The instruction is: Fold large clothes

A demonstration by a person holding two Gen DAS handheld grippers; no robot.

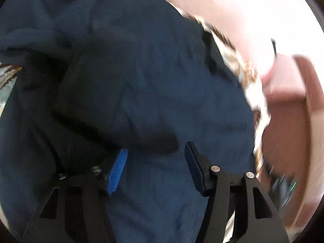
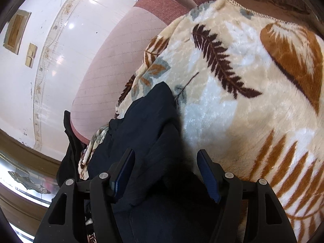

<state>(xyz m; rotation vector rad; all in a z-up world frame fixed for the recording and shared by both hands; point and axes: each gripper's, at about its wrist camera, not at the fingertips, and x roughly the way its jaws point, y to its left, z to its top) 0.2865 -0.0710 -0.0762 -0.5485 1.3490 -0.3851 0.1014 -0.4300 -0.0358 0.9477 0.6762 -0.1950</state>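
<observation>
Lying rumpled on the leaf-patterned plush blanket [image 2: 253, 105], the dark navy garment [image 1: 162, 91] looks barely folded; left gripper [image 1: 157, 169] and right gripper [image 2: 166, 174] both gape wide, empty.

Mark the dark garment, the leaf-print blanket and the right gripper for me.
garment [image 1: 162, 81]: left wrist view, mid-fabric.
blanket [image 2: 253, 121]: right wrist view, cream pile beside the brown fern.
right gripper [image 2: 166, 174]: right wrist view, midway between its open fingertips, over the garment.

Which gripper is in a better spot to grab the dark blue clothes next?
Probably the right gripper: open, with a fold of the dark garment lying between its fingers. The left gripper, also open, faces only flat cloth.
</observation>
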